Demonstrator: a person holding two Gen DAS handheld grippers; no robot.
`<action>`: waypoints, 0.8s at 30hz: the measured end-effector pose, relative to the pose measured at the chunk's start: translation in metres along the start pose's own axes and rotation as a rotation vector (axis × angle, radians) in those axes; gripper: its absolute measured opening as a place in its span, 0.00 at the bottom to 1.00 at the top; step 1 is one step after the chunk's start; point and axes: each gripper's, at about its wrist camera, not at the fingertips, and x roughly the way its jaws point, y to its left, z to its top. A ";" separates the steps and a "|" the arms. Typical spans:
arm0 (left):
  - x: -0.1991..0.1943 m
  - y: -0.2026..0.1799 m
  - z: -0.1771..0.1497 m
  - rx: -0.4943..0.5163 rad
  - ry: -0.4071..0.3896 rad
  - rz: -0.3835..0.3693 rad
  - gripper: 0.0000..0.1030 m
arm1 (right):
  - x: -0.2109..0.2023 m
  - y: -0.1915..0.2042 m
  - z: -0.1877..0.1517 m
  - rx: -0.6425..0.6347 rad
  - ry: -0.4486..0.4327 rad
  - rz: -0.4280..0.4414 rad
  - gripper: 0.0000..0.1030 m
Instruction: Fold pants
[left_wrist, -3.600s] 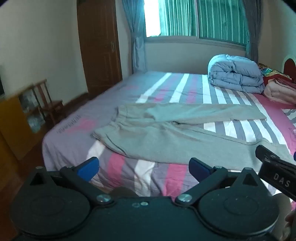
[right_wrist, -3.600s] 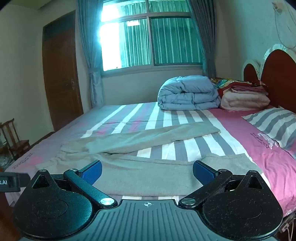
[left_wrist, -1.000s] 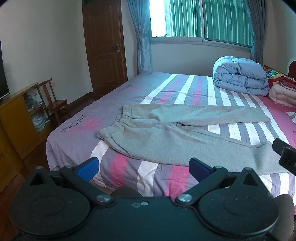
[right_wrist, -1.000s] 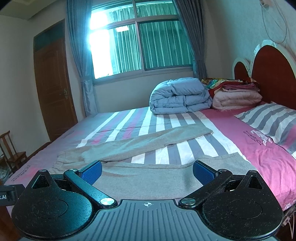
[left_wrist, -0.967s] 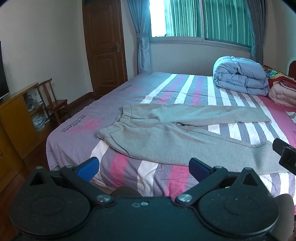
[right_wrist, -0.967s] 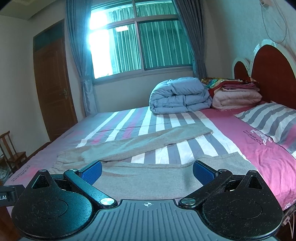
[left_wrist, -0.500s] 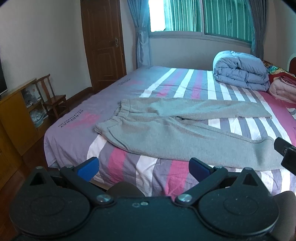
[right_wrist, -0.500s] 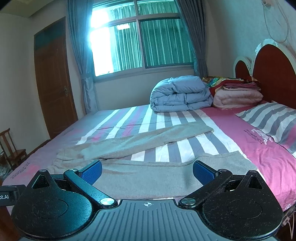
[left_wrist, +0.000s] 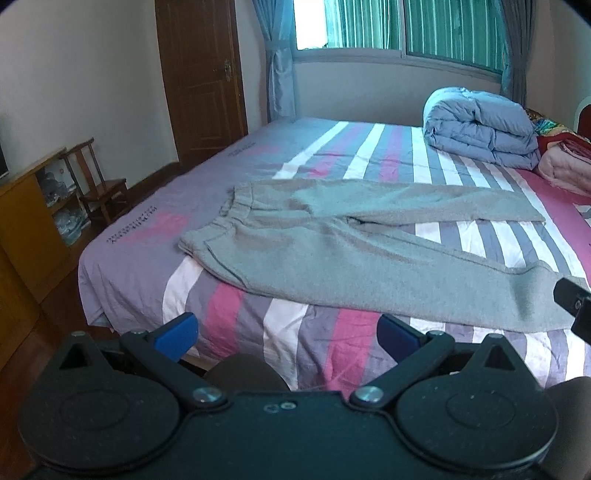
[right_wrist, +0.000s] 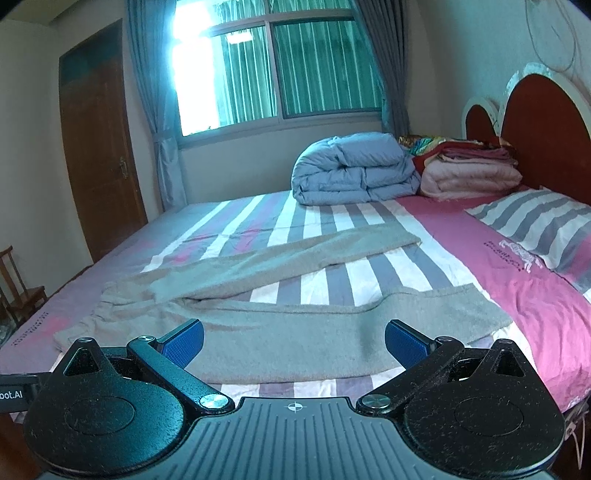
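Left wrist: grey sweatpants (left_wrist: 332, 254) spread legs-apart on striped bed (left_wrist: 236, 317), soft and limp (best pinched at waistband, cuffs); left gripper (left_wrist: 288, 330) and right gripper (right_wrist: 293, 339) wide open, empty.

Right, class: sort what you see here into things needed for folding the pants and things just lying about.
Needed: grey pants, left tongs, right tongs, bed.

Lying about: blue quilt, pink blankets, striped pillow, wooden chair.
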 end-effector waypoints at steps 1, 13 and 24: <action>-0.001 0.000 0.000 0.000 -0.006 0.002 0.94 | 0.000 -0.001 0.000 0.001 0.002 0.001 1.00; 0.008 0.003 0.004 -0.026 0.011 0.002 0.94 | 0.003 -0.003 -0.002 0.011 0.018 0.009 1.00; 0.022 -0.006 0.019 -0.010 0.022 0.010 0.94 | 0.014 -0.007 -0.002 0.019 0.040 -0.009 1.00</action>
